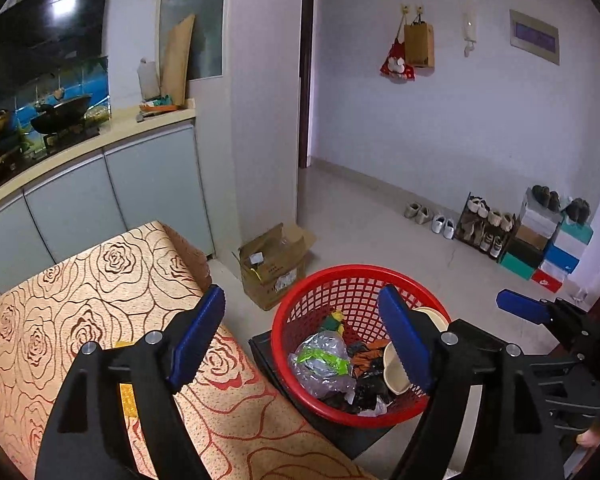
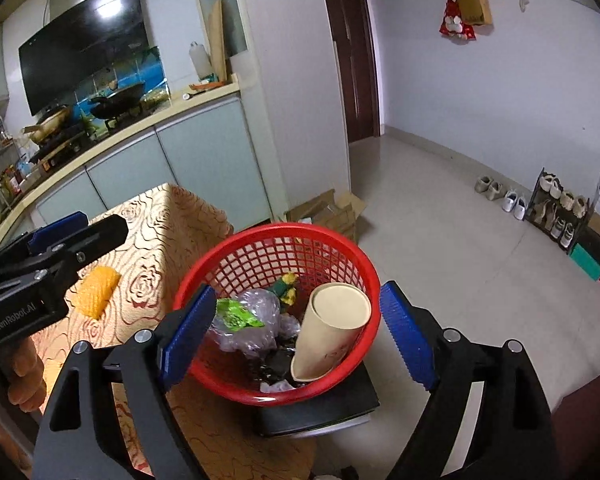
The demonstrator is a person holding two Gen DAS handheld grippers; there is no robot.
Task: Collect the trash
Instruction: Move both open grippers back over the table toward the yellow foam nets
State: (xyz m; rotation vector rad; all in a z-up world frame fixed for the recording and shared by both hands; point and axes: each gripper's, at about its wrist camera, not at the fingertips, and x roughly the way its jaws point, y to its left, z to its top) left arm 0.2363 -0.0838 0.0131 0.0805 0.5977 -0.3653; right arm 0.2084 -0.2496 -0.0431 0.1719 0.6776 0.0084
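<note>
Left wrist view: left tongs (image 1: 302, 334) gape wide, empty, above the red basket (image 1: 296, 304) of trash beside the table (image 1: 100, 280).

Right wrist view: right tongs (image 2: 296, 334) gape empty too — the paper cup (image 2: 332, 332) leans on the rim and could tip out if nudged; an orange scrap (image 2: 96, 291) remains on the table.

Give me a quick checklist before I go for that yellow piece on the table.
1. Left gripper fingers apart, holding nothing: ok.
2. Right gripper fingers apart, holding nothing: ok.
3. Paper cup inside the red basket: ok.
4. Plastic bag inside the basket: ok.
5. Yellow piece lies uncovered on the tablecloth: ok.
6. More trash elsewhere on the table: cannot tell.
</note>
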